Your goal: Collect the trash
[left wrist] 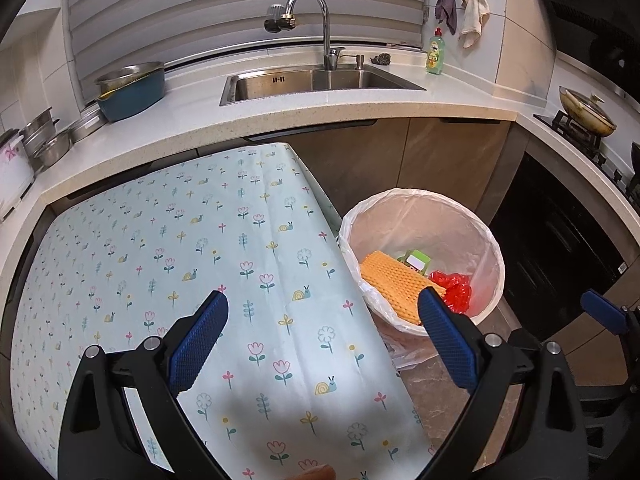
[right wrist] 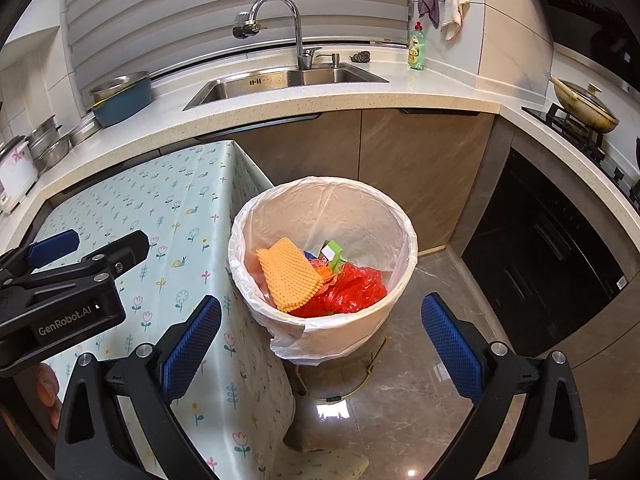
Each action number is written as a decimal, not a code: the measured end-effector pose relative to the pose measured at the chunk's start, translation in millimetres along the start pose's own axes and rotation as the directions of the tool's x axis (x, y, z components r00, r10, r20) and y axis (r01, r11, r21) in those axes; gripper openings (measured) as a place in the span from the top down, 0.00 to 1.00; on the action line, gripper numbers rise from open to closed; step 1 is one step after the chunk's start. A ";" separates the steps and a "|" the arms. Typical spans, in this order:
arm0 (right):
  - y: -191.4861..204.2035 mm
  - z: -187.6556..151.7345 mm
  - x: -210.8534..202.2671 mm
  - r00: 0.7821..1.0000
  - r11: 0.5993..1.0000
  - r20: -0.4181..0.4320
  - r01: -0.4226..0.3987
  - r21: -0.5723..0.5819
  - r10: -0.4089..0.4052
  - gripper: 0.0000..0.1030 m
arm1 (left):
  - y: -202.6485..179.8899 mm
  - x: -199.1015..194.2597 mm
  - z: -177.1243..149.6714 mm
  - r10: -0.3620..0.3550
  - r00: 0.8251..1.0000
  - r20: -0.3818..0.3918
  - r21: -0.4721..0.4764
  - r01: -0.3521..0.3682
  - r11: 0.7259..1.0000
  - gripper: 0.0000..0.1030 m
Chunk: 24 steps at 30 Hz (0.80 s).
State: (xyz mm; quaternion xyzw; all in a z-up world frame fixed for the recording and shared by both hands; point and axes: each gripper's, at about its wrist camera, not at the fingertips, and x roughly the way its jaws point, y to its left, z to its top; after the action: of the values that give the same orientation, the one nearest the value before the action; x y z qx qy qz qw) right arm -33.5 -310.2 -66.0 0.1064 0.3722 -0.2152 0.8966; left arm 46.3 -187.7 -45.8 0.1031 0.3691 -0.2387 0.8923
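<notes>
From my remote seat, both grippers hang released with nothing between the jaws: the left gripper [left wrist: 322, 334] over the flowered tablecloth [left wrist: 208, 248] that covers the worktop and fills the lower left of its frame, the right gripper [right wrist: 320, 330] over the floor just in front of the trash bin [right wrist: 400, 280] at the centre of its frame. The bin, lined with a white bag [right wrist: 340, 216], stands on the floor just beside the worktop's edge, and the trash lies inside it: an orange foam net [right wrist: 286, 276] leaning toward the left wall, a small green carton [right wrist: 333, 254] behind it, and a crumpled red plastic bag [right wrist: 352, 288] at the bottom right. No loose trash shows on the cloth in either view, so I judge the collecting close to finished, with only a last sweep of the worktop left. To do that well I would keep the jaws spread and clear of the liner's rim, which a stray pad could snag and pull loose, and scan the near edge of the cloth, where a blurred orange shape [left wrist: 316, 473] at the bottom of the left view is too unclear for me to name.
</notes>
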 end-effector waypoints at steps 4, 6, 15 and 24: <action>2.0 -0.5 -0.9 1.000 1.000 -0.001 0.002 -0.017 -0.002 0.06 | -0.3 -1.5 -0.9 0.007 1.000 0.003 0.003 -0.007 1.000 0.11; 3.3 -0.7 -1.4 1.000 1.000 -0.001 0.002 -0.020 -0.002 0.06 | -0.5 -2.3 -1.7 0.011 1.000 0.002 -0.001 -0.011 1.000 0.11; 5.2 -4.3 -3.6 1.000 1.000 -0.003 -0.001 -0.028 0.001 0.06 | -0.3 -5.4 -5.0 0.026 1.000 0.005 0.004 -0.026 1.000 0.11; 6.0 -5.3 -3.4 1.000 0.999 -0.005 0.001 -0.036 -0.001 0.06 | 0.4 -6.1 -8.0 0.046 0.999 -0.001 -0.006 -0.046 0.999 0.12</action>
State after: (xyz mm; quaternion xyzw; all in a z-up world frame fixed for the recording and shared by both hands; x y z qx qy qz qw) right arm -36.1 -302.0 -67.2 0.0906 0.3782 -0.2089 0.8973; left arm 37.8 -182.3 -47.1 0.1090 0.3676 -0.2173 0.8977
